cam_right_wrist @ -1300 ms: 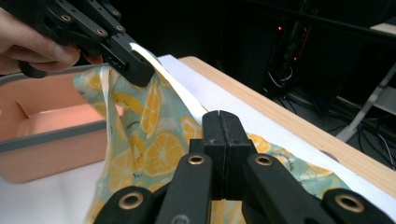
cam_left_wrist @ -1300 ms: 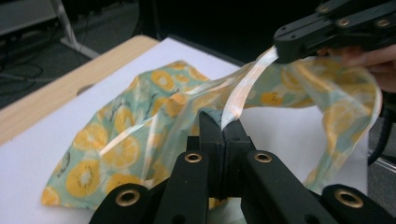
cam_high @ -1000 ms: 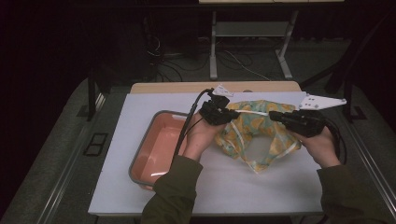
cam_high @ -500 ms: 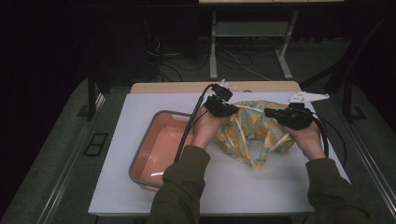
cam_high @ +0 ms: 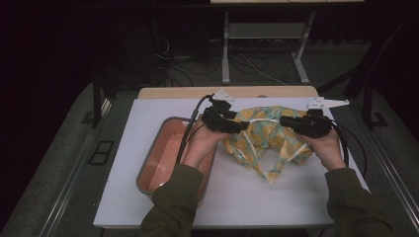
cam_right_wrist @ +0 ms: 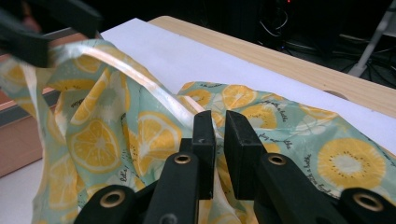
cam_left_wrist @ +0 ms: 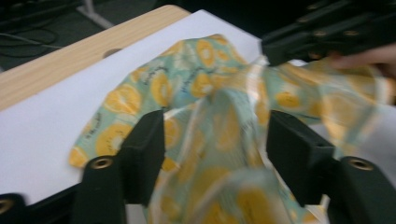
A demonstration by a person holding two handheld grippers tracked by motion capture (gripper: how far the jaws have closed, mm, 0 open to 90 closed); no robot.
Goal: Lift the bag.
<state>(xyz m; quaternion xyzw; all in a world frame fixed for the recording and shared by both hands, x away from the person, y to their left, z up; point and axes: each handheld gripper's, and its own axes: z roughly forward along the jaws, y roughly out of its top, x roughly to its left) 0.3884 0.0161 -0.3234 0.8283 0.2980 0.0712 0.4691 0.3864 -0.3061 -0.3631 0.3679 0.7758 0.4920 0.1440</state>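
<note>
The left tool (cam_left_wrist: 212,154) has just been opening, and the lemon-print bag (cam_high: 267,138) on the white counter (cam_high: 163,207) runs loose between its wide jaws. The right tool (cam_right_wrist: 219,140), nearly closed, pinches a fold of it. Held there alone, the bag could sag toward the orange tray (cam_high: 163,153).

- The left hand-held gripper (cam_high: 241,126) is held level, pointing right; its jaws have just been opening and stand wide apart, with cloth loose between them.
- The right hand-held gripper (cam_high: 284,121) points left toward it, its jaws nearly shut with a narrow gap.
- Both forearms reach in from below, sleeved in dark green.
</note>
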